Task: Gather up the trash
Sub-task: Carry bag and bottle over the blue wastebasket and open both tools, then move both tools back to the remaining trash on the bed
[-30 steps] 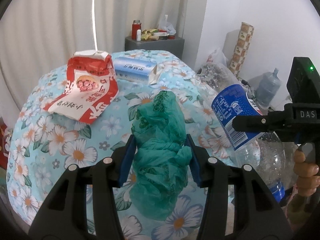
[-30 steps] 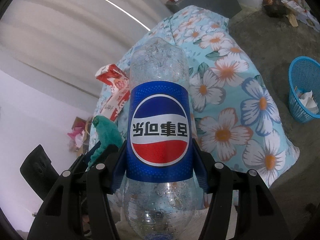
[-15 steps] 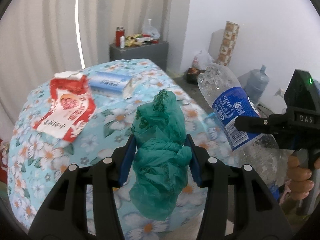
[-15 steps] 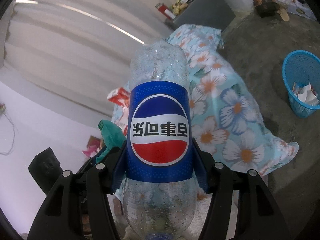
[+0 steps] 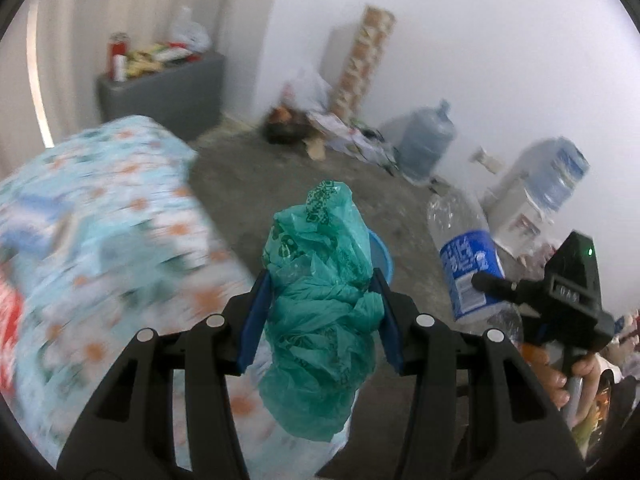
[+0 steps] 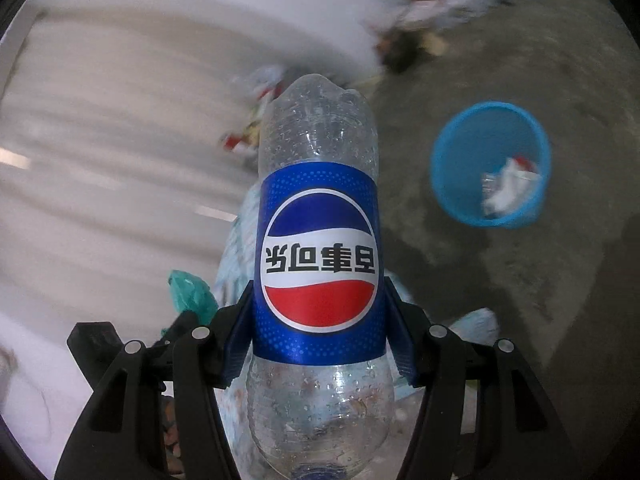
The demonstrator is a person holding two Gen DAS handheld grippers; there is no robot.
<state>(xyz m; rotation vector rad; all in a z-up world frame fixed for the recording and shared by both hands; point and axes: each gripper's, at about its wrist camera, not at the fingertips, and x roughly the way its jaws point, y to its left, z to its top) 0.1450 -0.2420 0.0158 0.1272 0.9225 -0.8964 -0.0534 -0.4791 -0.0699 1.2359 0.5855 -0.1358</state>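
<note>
My left gripper (image 5: 320, 312) is shut on a crumpled green plastic bag (image 5: 320, 300), held in the air past the table's corner. My right gripper (image 6: 318, 320) is shut on an empty clear Pepsi bottle (image 6: 318, 248) with a blue label, held upside down. The bottle (image 5: 468, 272) and the right gripper also show at the right of the left wrist view. A blue trash basket (image 6: 490, 164) with some paper in it stands on the floor, ahead and to the right of the bottle. Its rim (image 5: 380, 252) peeks out behind the green bag.
The table with the floral cloth (image 5: 100, 240) is at the left, blurred, with a red carton at its edge. On the concrete floor (image 5: 256, 184) by the wall are water jugs (image 5: 426, 144), a dispenser (image 5: 536, 196), a paper pile and a grey cabinet (image 5: 160, 88).
Both grippers have swung right, away from the table and toward the floor. The blue basket is now larger and nearer in the right wrist view. Both grips are unchanged.
</note>
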